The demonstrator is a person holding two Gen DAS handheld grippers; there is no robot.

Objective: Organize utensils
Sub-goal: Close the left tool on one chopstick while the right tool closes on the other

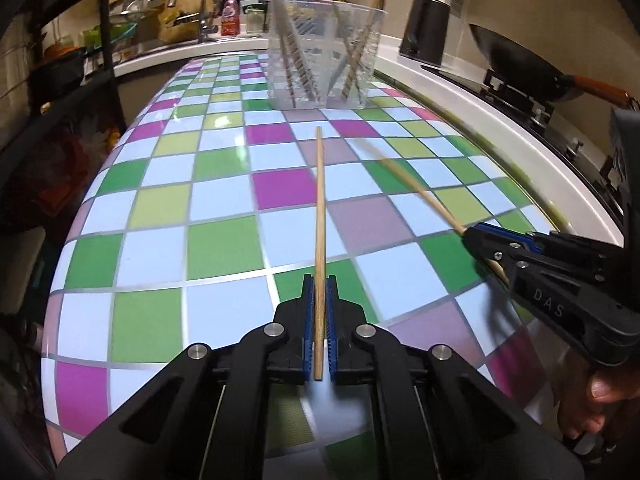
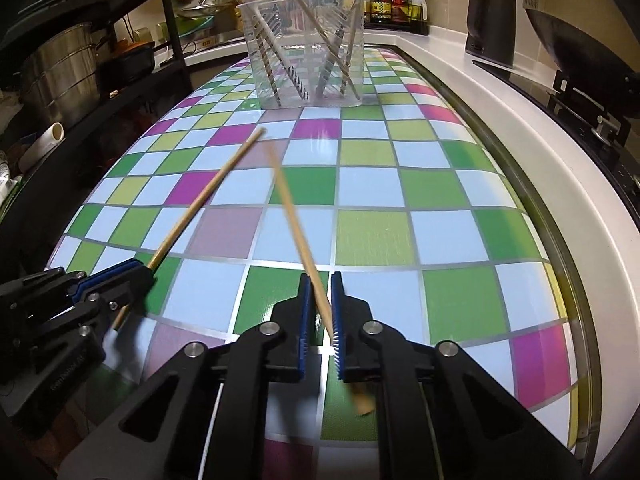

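Left gripper [image 1: 319,284]: we see its blue pads pressed together on a wooden chopstick [image 1: 320,208], which runs straight ahead between them toward the container.
Right gripper [image 2: 320,284]: we read it as clamped on the second chopstick [image 2: 298,240] — that stick slants across the pads and looks blurred, so the grip may be less square.
Container [image 1: 320,52]: a clear plastic tub at the far end of the checkered tabletop [image 1: 224,240], well apart from both grippers.
Done so far: we count several chopsticks and at least one white spoon [image 2: 256,12] already leaning inside the tub.
Left to do: both held chopsticks must go into the tub — we see no other loose utensils on the table.
Progress: we judge the task near its end, pending these two drops.
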